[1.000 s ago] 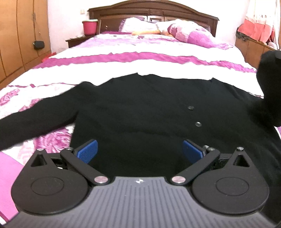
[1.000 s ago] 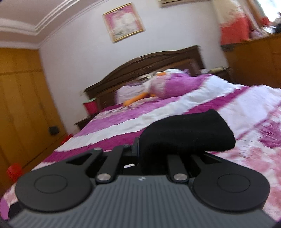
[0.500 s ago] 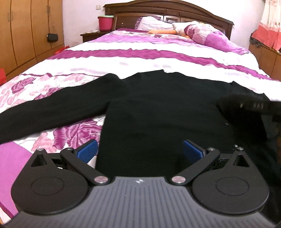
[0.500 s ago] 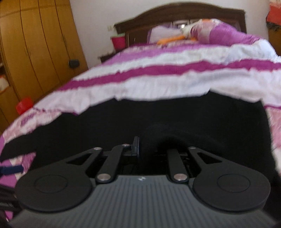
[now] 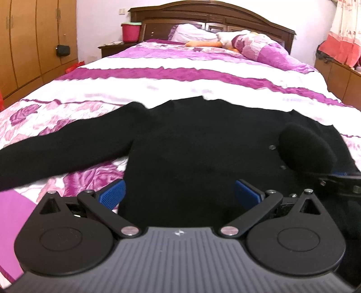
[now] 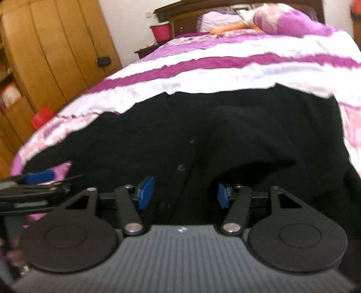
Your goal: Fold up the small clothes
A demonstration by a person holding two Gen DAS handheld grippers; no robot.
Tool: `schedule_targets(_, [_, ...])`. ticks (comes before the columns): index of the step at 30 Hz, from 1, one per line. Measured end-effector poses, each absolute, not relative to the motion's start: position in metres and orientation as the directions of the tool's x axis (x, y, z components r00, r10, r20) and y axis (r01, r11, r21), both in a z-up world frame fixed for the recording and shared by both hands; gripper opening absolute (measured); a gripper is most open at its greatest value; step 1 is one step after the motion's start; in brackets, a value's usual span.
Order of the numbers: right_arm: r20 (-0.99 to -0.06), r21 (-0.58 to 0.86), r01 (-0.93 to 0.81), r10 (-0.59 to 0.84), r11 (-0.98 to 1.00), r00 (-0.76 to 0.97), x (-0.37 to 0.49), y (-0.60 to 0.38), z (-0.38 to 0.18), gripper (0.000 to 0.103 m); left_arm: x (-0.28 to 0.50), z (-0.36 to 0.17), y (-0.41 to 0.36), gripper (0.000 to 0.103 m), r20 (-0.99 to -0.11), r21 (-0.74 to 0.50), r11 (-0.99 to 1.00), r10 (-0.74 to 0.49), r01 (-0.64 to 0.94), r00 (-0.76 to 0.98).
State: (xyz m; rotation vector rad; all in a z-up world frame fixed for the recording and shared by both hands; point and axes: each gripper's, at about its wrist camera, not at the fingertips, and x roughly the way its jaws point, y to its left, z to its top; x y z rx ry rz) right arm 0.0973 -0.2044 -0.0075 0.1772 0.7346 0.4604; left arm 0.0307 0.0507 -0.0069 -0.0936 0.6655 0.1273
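Observation:
A black buttoned cardigan (image 5: 203, 146) lies flat on the bed, its left sleeve (image 5: 56, 153) stretched out to the left. The right sleeve (image 5: 306, 148) is folded in over the body, its cuff bunched beside the buttons. My left gripper (image 5: 180, 193) is open just above the near hem, with nothing between its blue pads. My right gripper (image 6: 183, 191) is low over the button row; its jaws are opening and the pads press on nothing. The folded sleeve (image 6: 248, 139) lies just past its right pad. The left gripper's blue fingers (image 6: 38, 178) show at the left edge of the right wrist view.
The bed carries a pink, purple and white quilt (image 5: 180, 74), with pillows (image 5: 248, 42) and a dark headboard (image 5: 214, 13) at the far end. A red bucket (image 5: 130, 31) stands on the nightstand. Wooden wardrobes (image 5: 33, 40) line the left; a dresser (image 5: 338, 74) stands at the right.
My right gripper came down and leftward with the sleeve cuff, laid it over the cardigan's body, and its jaws parted and let it go. The left gripper hardly moved.

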Motion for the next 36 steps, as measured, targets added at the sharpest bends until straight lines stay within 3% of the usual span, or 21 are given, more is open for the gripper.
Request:
schedule_targets(6, [-0.541,0.438,-0.256,0.481,0.862,0.69,0.077,-0.245,0.004,0.059,0.036,0.008,0.027,0.103,-0.603,-0.067,0.995,0.018,-0.074,0.798])
schedule_targets(11, [-0.508,0.418,-0.11,0.332,0.902,0.795,0.067,-0.277,0.004,0.06,0.042,0.027,-0.011,0.103,-0.567,-0.029,0.999,-0.04,0.028,0.823])
schedule_targets(17, [-0.567,0.348,0.09,0.132,0.933,0.813,0.067,-0.302,-0.013,0.062,0.058,0.036,-0.069,0.103,-0.55,0.052,0.989,-0.087,0.138,0.831])
schedule_targets(22, [-0.572,0.401,0.112,0.153,0.909,0.806,0.069,-0.313,-0.031,0.06,0.079,0.023,-0.116,0.103,-0.576,0.122,0.97,-0.102,0.209,0.811])
schedule_targets(26, [-0.559,0.419,0.107,0.163,0.902,0.813,0.066,-0.316,-0.037,0.059,0.101,-0.004,-0.149,0.103,-0.605,0.249,0.935,-0.055,0.254,0.794])
schedule_targets(30, [-0.551,0.429,0.1,0.172,0.898,0.817,0.063,-0.317,-0.042,0.059,0.122,-0.028,-0.164,0.103,-0.595,0.335,0.914,0.018,0.228,0.804])
schedule_targets(32, [-0.545,0.441,0.098,0.179,0.892,0.819,0.062,-0.319,-0.044,0.059,0.128,-0.032,-0.161,0.097,-0.567,0.349,0.922,0.065,0.167,0.821])
schedule_targets(36, [-0.537,0.454,0.094,0.188,0.886,0.822,0.061,-0.322,-0.046,0.059,0.133,-0.022,-0.132,0.095,-0.53,0.269,0.963,0.142,0.008,0.836])
